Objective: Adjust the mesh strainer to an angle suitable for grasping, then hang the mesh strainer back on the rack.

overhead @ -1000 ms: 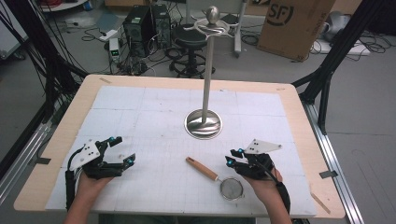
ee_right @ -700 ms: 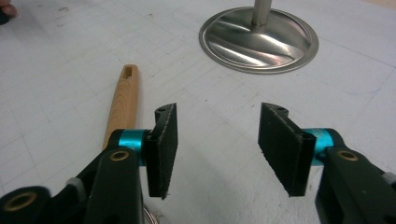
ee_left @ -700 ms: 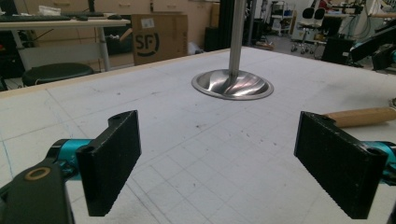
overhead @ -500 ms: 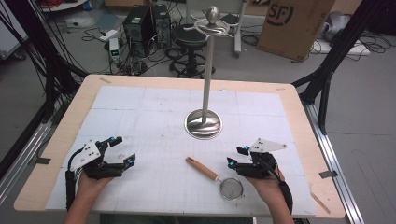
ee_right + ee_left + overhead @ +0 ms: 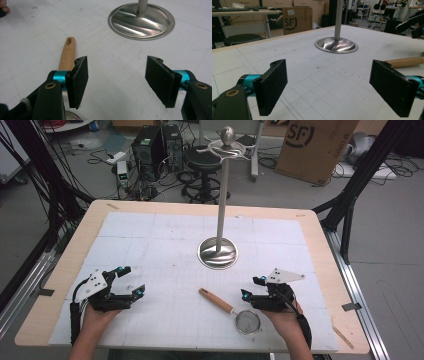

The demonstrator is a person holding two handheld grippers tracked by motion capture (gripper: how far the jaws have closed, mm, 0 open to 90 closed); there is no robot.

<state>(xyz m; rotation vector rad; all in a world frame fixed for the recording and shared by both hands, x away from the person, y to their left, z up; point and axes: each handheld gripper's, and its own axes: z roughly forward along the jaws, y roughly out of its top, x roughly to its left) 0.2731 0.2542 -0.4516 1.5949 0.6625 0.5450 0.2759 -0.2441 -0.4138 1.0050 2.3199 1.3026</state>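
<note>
A steel stand (image 5: 217, 252) with a round base, a tall pole and curved hooks on top rises at the table's middle. A small mesh strainer (image 5: 248, 321) with a wooden handle (image 5: 216, 301) lies flat near the front edge. My right gripper (image 5: 251, 288) hovers open just right of the strainer, with the handle (image 5: 67, 53) beside and behind its left jaw and nothing between the jaws. My left gripper (image 5: 132, 281) is open and empty at the front left, facing the stand base (image 5: 336, 45). The handle's end (image 5: 404, 62) shows past its right jaw.
The white gridded mat (image 5: 165, 245) covers a wooden table (image 5: 320, 237). Beyond the far edge are a stool (image 5: 205, 162), a cardboard box (image 5: 312, 145), computer cases and floor cables. Black frame posts flank the table.
</note>
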